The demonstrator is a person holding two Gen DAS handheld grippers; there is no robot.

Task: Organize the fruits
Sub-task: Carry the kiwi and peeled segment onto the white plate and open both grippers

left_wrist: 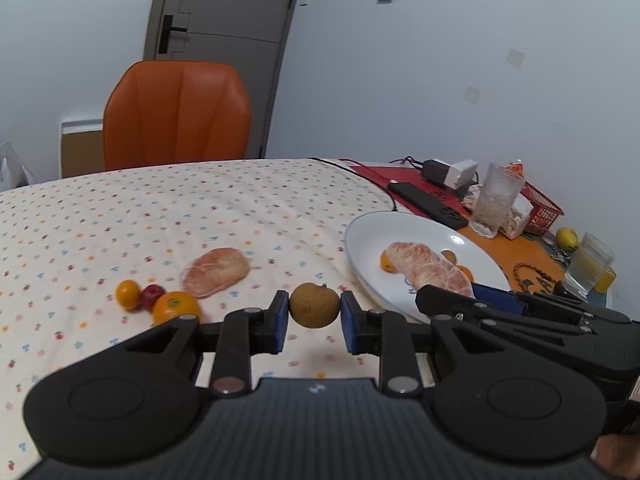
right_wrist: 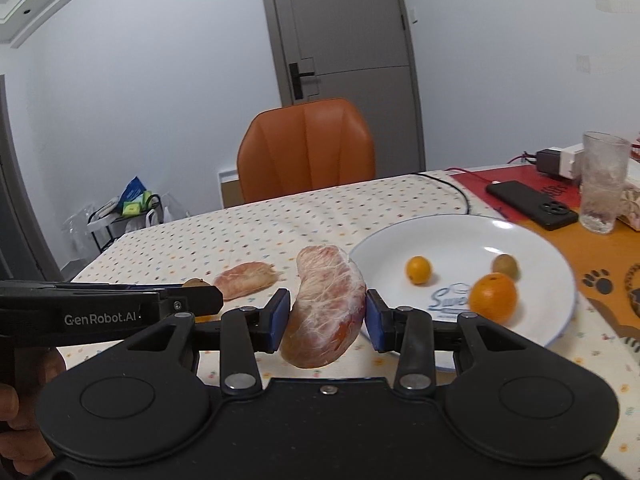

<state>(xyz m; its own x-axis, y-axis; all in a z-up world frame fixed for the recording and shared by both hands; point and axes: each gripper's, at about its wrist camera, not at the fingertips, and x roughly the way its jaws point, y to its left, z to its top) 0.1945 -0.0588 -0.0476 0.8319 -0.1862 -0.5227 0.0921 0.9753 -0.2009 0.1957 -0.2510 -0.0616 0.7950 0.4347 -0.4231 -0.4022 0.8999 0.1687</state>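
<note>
My left gripper (left_wrist: 314,312) is shut on a small brown round fruit (left_wrist: 314,305), held above the tablecloth. My right gripper (right_wrist: 326,316) is shut on a peeled pomelo segment (right_wrist: 326,304), held at the left rim of the white plate (right_wrist: 532,248). The plate holds a small orange (right_wrist: 419,269), a larger orange (right_wrist: 493,297) and a brown fruit (right_wrist: 505,265). On the cloth lie another pomelo segment (left_wrist: 215,271), a small orange (left_wrist: 128,293), a red fruit (left_wrist: 152,295) and a larger orange (left_wrist: 176,306).
An orange chair (left_wrist: 176,114) stands behind the table. At the right are a black phone (left_wrist: 428,204), a frosted glass (left_wrist: 495,199), a red basket (left_wrist: 540,206), a charger with cables (left_wrist: 450,172), a yellow fruit (left_wrist: 567,237) and another glass (left_wrist: 590,264).
</note>
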